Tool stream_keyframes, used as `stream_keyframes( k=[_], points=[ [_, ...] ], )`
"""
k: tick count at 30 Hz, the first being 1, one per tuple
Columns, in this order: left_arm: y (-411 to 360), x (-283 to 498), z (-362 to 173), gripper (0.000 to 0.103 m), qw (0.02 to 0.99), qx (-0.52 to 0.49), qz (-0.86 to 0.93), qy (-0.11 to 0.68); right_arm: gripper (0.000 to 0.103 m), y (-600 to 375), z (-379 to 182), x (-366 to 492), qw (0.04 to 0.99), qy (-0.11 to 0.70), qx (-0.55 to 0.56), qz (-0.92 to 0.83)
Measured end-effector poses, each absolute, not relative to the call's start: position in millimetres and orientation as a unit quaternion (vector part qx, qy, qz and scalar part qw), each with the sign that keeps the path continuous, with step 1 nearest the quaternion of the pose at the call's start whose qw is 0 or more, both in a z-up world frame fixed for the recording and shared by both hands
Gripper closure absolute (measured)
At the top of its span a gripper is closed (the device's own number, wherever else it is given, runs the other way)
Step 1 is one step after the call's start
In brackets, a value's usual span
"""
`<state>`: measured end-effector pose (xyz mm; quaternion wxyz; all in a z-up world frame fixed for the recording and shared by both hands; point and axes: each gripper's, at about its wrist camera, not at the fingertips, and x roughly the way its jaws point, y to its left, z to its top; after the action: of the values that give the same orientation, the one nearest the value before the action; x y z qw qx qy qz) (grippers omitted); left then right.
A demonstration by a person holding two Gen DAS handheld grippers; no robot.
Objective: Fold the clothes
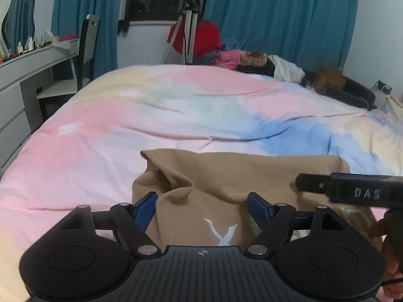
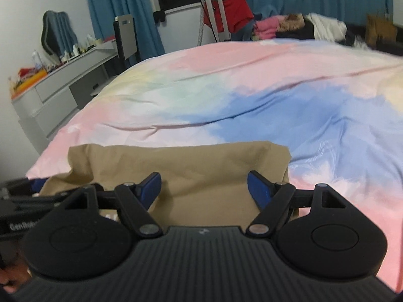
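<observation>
A tan garment with white lettering lies partly folded on the pastel bedspread, near the bed's front edge. It also shows in the right wrist view. My left gripper is open, its blue pads on either side of a raised fold at the garment's left part. My right gripper is open, just above the garment's right part, holding nothing. The right gripper's body shows at the right of the left wrist view. The left gripper's body shows at the left edge of the right wrist view.
A pile of clothes lies at the far side of the bed, with a red garment and a tripod behind. A grey desk and a chair stand to the left. Blue curtains hang at the back.
</observation>
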<state>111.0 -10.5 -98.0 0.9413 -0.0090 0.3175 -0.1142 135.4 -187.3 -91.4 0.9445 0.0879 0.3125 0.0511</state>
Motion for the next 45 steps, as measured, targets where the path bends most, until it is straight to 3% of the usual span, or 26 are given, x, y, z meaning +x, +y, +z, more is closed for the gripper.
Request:
stream_keyframes(
  k=[9,19,27,33,42,45],
  points=[
    [-15.3,56.3,-69.2,0.024,0.945,-0.002,-0.116,0.305,0.026,-191.2,-69.8,87.4,0.953,0.287,0.089,0.036],
    [-21.3,55.7,-104.6,0.023,0.932,0.017,-0.078,0.353,0.026,-183.4,-103.3,84.9,0.929,0.364,0.07,0.014],
    [-13.2,49.6,-86.9,0.024,0.916,-0.018,-0.098,0.389,0.026,-183.3,-105.0,82.5,0.926,0.369,0.074,0.012],
    [5.6,29.7,-70.9,0.023,0.871,-0.118,-0.168,0.446,0.026,-185.5,-102.4,84.0,0.924,0.375,0.074,0.013],
    [36.2,57.0,-134.0,0.021,0.807,-0.29,-0.14,0.496,0.026,-187.6,-99.7,85.8,0.92,0.384,0.079,-0.005],
    [47.8,64.6,-143.6,0.024,0.796,-0.36,-0.123,0.471,0.026,-185.8,-99.2,85.9,0.921,0.383,0.075,-0.008]
  ],
)
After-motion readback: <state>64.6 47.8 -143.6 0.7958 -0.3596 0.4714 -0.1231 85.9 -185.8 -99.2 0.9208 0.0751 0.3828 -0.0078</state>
